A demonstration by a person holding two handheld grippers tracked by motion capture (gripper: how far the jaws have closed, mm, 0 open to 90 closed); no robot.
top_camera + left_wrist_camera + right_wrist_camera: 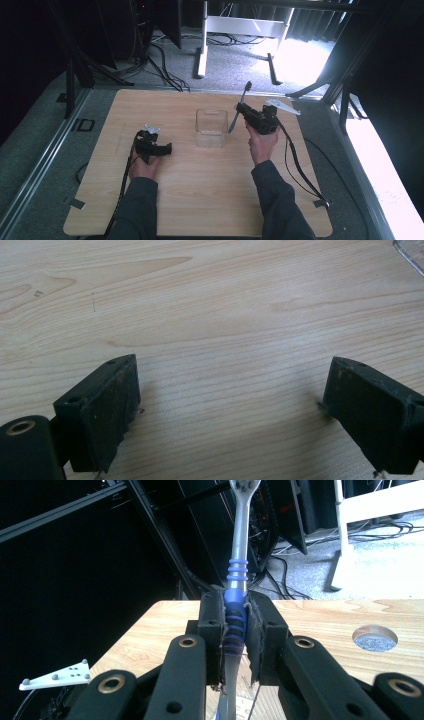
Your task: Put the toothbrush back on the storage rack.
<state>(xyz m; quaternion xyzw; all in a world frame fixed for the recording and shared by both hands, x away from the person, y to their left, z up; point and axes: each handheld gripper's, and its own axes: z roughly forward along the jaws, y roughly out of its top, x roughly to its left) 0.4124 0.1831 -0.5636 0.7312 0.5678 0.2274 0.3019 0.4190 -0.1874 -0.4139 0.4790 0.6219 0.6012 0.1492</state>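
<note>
Toothbrush [235,587]: clamped upright in the right gripper [248,114], just right of the clear box [210,128]; left gripper [227,405] wide, empty, farther left.

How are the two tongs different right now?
The left tongs are open with nothing between them, while the right tongs are shut on a toothbrush. The left tongs rest low on the table; the right tongs are raised and point up beside the clear box. Both are black and each is held in a hand.
</note>
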